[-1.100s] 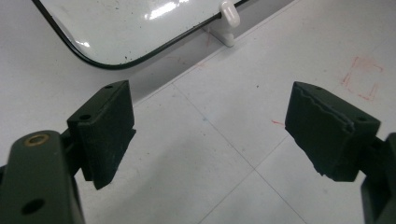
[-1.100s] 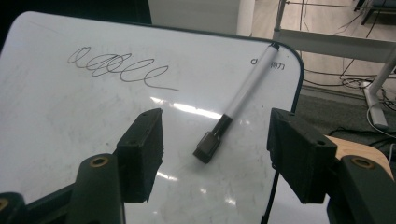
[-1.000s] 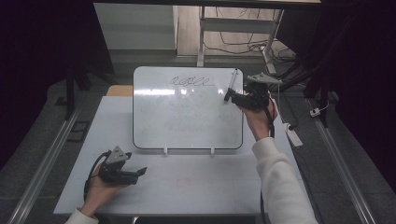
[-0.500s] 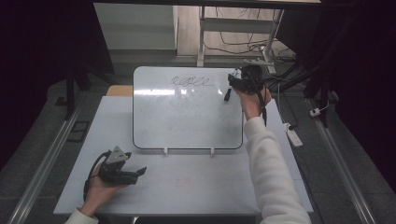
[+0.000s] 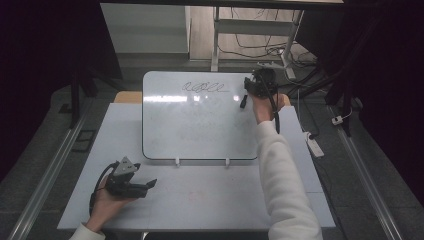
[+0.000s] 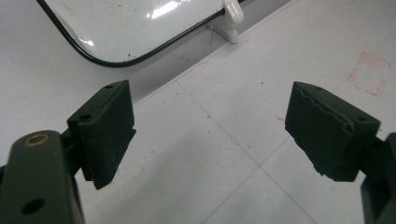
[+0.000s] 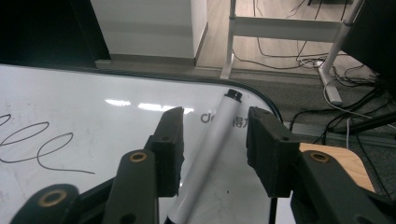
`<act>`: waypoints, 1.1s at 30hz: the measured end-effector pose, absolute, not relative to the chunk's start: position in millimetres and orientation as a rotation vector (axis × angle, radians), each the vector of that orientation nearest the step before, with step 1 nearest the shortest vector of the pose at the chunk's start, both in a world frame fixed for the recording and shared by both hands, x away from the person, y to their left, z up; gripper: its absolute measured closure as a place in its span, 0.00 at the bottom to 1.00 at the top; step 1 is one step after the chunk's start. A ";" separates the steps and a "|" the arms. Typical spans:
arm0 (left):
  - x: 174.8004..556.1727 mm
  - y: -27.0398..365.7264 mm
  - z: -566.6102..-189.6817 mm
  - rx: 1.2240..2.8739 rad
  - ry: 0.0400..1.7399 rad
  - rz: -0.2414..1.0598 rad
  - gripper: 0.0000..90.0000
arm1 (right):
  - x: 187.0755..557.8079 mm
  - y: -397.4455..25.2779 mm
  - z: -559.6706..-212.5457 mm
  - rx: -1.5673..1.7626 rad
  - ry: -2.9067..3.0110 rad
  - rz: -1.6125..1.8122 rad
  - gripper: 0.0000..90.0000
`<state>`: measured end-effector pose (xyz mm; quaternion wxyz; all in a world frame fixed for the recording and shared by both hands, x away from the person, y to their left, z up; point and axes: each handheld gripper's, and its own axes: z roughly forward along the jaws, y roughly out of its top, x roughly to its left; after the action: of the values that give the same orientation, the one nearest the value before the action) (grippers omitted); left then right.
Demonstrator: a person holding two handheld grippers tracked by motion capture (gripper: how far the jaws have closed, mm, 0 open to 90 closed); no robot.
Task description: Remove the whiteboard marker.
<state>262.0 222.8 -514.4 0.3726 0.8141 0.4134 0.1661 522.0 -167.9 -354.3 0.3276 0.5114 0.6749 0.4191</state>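
Marker sits between the fingers of the right gripper, its white barrel running up toward the dark end near the whiteboard's far corner; a little gap shows on each side of the barrel, so the fingers are slightly parted around it and I cannot tell whether they pinch it lower down.

Starting closest in: the left gripper rests low on the counter in the person's left hand, and its fingers are spread wide with nothing between them, just bare counter with faint red marks underneath. Just past it comes the near edge of the whiteboard, propped on two small white clips.

Further out, the white sleeve stretches along the board's right side. At the far right corner the right gripper holds over the board, the marker pointing down at the surface. Black looping handwriting runs along the top.
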 end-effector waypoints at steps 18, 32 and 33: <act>260.9 226.0 -514.0 2.083 1.060 0.441 0.19 | 526.0 -144.9 -354.4 1.402 1.732 1.115 0.89; 260.7 227.3 -514.2 2.077 1.068 0.446 0.20 | 519.3 -145.1 -350.9 1.356 1.734 1.161 0.90; 260.7 227.4 -514.1 2.076 1.068 0.446 0.20 | 517.6 -145.5 -349.7 1.345 1.733 1.164 0.90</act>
<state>260.7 227.4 -514.1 0.3730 0.8104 0.4170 0.1742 517.6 -145.5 -349.7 0.3233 0.5124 0.6604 0.4436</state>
